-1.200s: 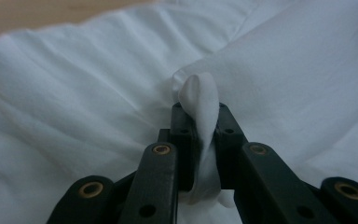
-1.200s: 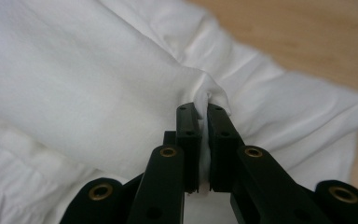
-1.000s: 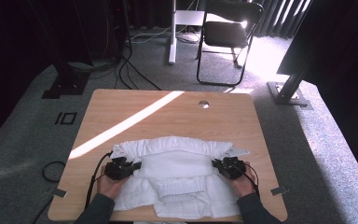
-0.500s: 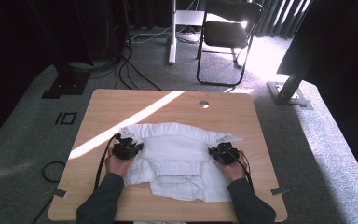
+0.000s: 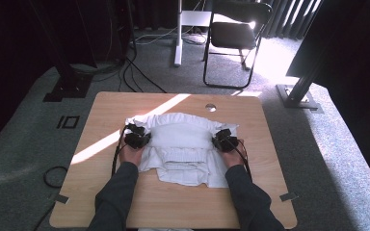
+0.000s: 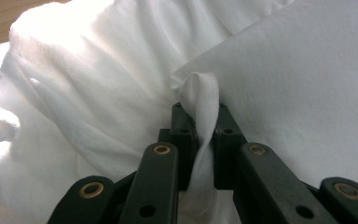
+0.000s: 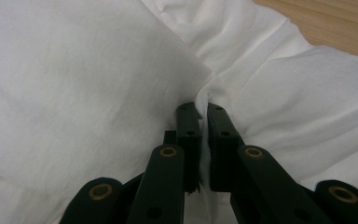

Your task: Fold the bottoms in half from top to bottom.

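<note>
Here: white garment point(image 5: 180, 144) spread mid-table point(image 5: 125, 202), partly folded, one edge lifted and carried away from the person. Risk, as a judgement: uneven pull from either side, thin pinch slipping out, fold landing crooked or bunched. Left gripper point(image 6: 199, 122) clamped on a tuck of cloth at the garment's left edge; right gripper point(image 7: 202, 122) likewise pinched tight on fabric at its right edge, cloth rising just beyond both.
</note>
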A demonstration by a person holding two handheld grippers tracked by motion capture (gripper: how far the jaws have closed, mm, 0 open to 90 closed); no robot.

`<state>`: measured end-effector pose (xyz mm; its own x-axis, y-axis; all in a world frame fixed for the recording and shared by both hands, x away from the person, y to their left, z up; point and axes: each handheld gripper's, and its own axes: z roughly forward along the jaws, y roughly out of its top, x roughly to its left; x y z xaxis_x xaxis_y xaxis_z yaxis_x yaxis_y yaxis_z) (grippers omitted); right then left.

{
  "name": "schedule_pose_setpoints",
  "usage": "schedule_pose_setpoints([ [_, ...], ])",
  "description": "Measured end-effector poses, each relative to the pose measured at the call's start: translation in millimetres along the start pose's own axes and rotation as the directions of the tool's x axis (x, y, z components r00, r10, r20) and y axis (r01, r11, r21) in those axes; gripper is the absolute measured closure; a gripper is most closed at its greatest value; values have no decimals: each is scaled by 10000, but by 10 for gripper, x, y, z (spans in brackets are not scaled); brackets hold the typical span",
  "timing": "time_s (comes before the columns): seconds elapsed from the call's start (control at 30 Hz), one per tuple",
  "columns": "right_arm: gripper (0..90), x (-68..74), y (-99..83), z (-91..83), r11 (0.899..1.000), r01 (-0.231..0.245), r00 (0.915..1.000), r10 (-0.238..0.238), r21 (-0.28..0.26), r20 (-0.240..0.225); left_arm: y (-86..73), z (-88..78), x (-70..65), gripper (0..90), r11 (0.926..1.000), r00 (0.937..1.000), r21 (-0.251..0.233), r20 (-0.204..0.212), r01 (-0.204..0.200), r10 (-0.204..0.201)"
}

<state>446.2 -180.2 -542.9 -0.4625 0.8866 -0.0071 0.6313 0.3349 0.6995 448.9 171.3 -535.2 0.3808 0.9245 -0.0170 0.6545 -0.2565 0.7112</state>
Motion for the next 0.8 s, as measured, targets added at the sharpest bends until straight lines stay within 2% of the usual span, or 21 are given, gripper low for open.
schedule_pose_setpoints([
  [0.1,851,-18,11,-16,10000,3,9999,-3,30,-110,13,-83,29,839,9993,9998,-329,63,187,-185],
  [0.17,852,-47,34,-86,9997,-93,9999,90,-215,-122,46,-240,65,851,9928,9974,-1015,389,641,-604],
  [0.23,852,-98,82,-228,9960,-349,9992,330,-828,-238,108,-447,114,854,9771,9917,-1836,891,1076,-925],
  [0.27,852,-98,82,-228,9960,-349,9992,330,-828,-238,108,-447,114,855,9771,9917,-1836,891,1076,-925],
  [0.3,853,-119,121,-318,9924,-424,9988,392,-1152,-293,184,-632,153,855,9591,9854,-2480,1338,1363,-1054],
  [0.33,853,-147,207,-490,9839,-315,9993,272,-1761,-266,231,-726,163,855,9494,9807,-2737,1593,1541,-1133],
  [0.43,854,-186,356,-763,9652,-142,9999,116,-2612,-117,361,-948,162,857,9294,9741,-3273,1982,1707,-1092],
  [0.53,858,-264,463,-975,9424,-152,9998,196,-3342,99,469,-1166,217,860,9032,9667,-3815,2292,1968,-1138],
  [0.57,861,-303,480,-1046,9292,-281,9993,359,-3685,144,487,-1220,255,861,8940,9596,-3923,2542,2163,-1207],
  [0.6,863,-346,485,-1121,9113,-547,9981,612,-4081,28,498,-1275,285,861,8832,9497,-4042,2872,2381,-1246],
  [0.63,867,-386,487,-1192,8911,-891,9959,870,-4450,-252,505,-1329,291,861,8751,9429,-4136,3089,2511,-1245],
  [0.67,867,-386,487,-1192,8911,-891,9959,870,-4450,-252,505,-1329,291,861,8751,9429,-4136,3089,2511,-1245],
  [0.7,869,-409,486,-1254,8735,-1176,9931,1050,-4725,-530,509,-1431,244,861,8733,9468,-4299,3069,2291,-972],
  [0.73,869,-393,489,-1332,8673,-1162,9932,976,-4841,-635,500,-1473,218,861,8748,9497,-4342,3020,2147,-832],
  [0.77,869,-373,480,-1352,8717,-991,9951,843,-4799,-525,481,-1506,200,860,8776,9510,-4331,3002,2055,-745],
  [0.8,868,-353,459,-1365,8759,-918,9957,766,-4736,-514,450,-1529,186,858,8785,9497,-4306,3041,2071,-749],
])
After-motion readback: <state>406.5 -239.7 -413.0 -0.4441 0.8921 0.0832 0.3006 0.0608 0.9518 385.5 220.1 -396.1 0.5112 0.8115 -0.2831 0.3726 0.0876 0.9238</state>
